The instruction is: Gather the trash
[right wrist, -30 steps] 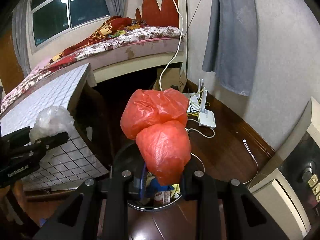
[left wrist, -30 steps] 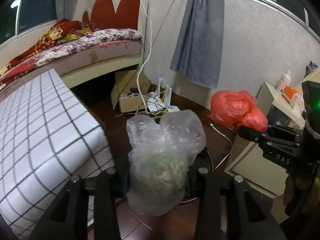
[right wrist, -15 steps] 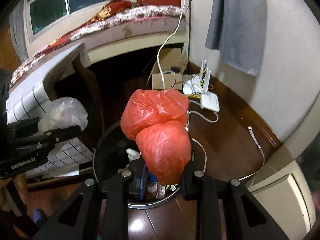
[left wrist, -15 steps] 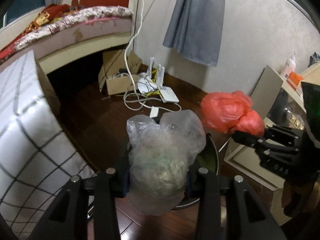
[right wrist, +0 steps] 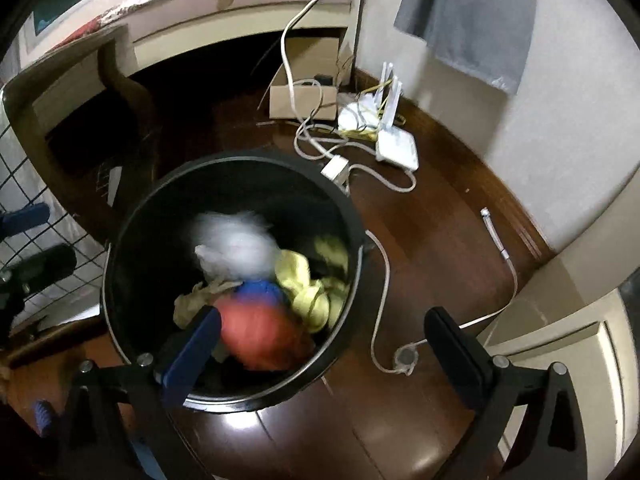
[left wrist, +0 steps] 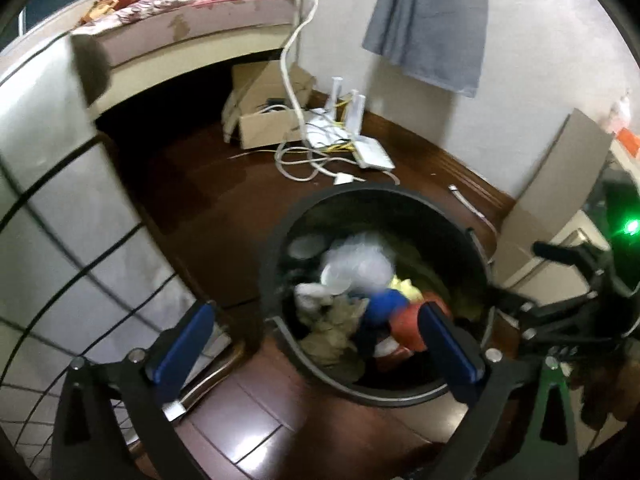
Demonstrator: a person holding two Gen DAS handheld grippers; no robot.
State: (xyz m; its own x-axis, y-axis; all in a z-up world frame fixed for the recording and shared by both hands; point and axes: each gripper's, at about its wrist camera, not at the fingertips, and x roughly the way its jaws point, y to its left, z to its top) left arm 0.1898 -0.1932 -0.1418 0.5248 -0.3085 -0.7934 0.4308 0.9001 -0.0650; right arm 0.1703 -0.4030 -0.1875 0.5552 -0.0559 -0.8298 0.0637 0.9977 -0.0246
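A round black trash bin [left wrist: 280, 248] [right wrist: 132, 216] stands on the dark wood floor below both grippers. The clear plastic bag [left wrist: 356, 264] [right wrist: 236, 246] lies blurred inside it, on other rubbish. The red plastic bag [right wrist: 260, 330] [left wrist: 408, 326] lies blurred in the bin beside it. My left gripper [left wrist: 316, 344] is open and empty above the bin's near rim. My right gripper [right wrist: 324, 344] is open and empty above the bin's right rim. The right gripper also shows in the left wrist view [left wrist: 568, 288].
A checked table [left wrist: 52, 248] stands left of the bin. A cardboard box [left wrist: 272, 116], a white router [right wrist: 396, 144] and loose white cables [right wrist: 380, 292] lie on the floor behind and right of the bin. A cabinet [right wrist: 568, 344] stands at the right, a bed behind.
Both grippers have tilted down over the bin and opened. The clear bag has dropped from the left gripper and the red bag from the right gripper into the bin.
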